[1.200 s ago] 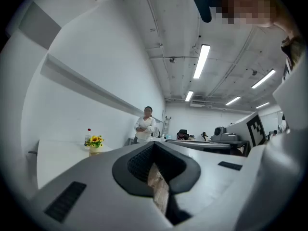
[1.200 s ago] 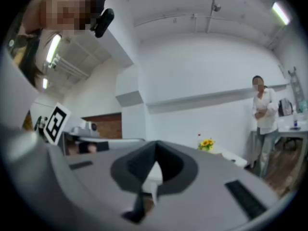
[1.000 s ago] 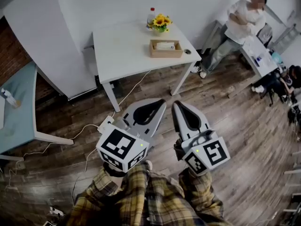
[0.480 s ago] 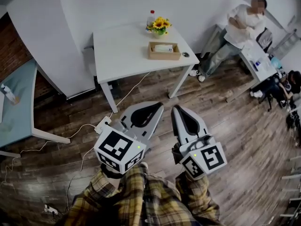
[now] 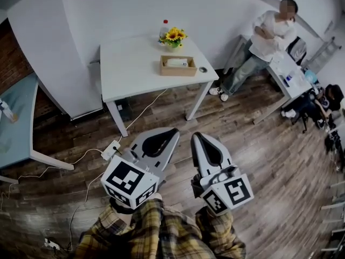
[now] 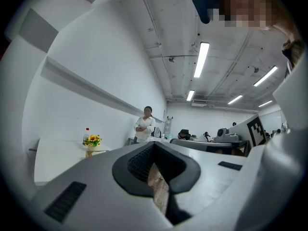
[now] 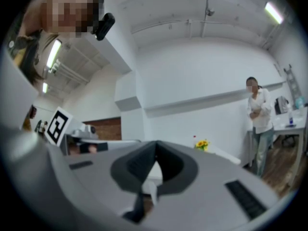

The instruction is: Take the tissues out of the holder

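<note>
A wooden tissue holder with white tissues in it sits near the right end of a white table, far ahead of me. Both grippers hang low in front of my plaid sleeves, well short of the table and over the wooden floor. My left gripper is shut with nothing in it, jaw tips pointing at the table. My right gripper beside it is also shut and empty. In the left gripper view the closed left gripper fills the lower half; the right gripper does the same in its view.
Yellow flowers and a bottle stand behind the holder; a small dark object lies to its right. A person in white leans by a desk at right. A power strip with cables lies on the floor. A teal table stands left.
The table has slid left and slightly down in the head view. Both grippers sit a little lower and further left. Their jaws stay shut.
</note>
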Demonstrator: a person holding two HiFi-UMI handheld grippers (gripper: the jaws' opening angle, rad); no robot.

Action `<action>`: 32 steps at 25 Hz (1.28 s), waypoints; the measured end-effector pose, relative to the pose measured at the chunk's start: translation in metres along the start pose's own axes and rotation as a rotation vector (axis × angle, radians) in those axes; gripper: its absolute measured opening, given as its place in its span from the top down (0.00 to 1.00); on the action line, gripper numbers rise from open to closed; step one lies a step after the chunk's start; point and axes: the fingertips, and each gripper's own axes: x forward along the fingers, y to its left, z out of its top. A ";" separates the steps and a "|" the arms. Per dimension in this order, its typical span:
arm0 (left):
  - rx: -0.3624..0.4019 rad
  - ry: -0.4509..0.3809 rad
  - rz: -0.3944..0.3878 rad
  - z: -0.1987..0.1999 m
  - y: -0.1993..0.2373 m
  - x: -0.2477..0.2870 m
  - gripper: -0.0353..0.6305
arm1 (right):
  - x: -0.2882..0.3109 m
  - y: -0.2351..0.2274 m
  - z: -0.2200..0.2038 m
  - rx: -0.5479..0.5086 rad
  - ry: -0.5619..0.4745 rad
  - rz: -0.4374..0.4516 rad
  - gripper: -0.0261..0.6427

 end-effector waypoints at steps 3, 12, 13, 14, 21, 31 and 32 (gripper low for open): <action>0.006 0.002 -0.001 0.000 0.000 0.006 0.93 | 0.001 -0.005 -0.001 0.006 -0.001 0.002 0.95; -0.008 0.004 -0.005 -0.003 0.041 0.040 0.93 | 0.044 -0.037 -0.005 0.014 0.005 -0.011 0.95; -0.010 0.005 -0.007 -0.002 0.049 0.046 0.93 | 0.052 -0.041 -0.005 0.015 0.008 -0.012 0.95; -0.010 0.007 -0.009 -0.001 0.056 0.051 0.93 | 0.061 -0.044 -0.005 0.015 0.010 -0.013 0.94; -0.011 0.011 -0.033 0.011 0.119 0.092 0.93 | 0.130 -0.077 0.001 0.004 0.003 -0.043 0.95; -0.007 0.026 -0.081 0.018 0.203 0.135 0.93 | 0.213 -0.112 0.001 0.007 -0.012 -0.108 0.95; -0.011 0.031 -0.087 0.016 0.208 0.138 0.93 | 0.218 -0.114 0.000 0.009 -0.010 -0.117 0.95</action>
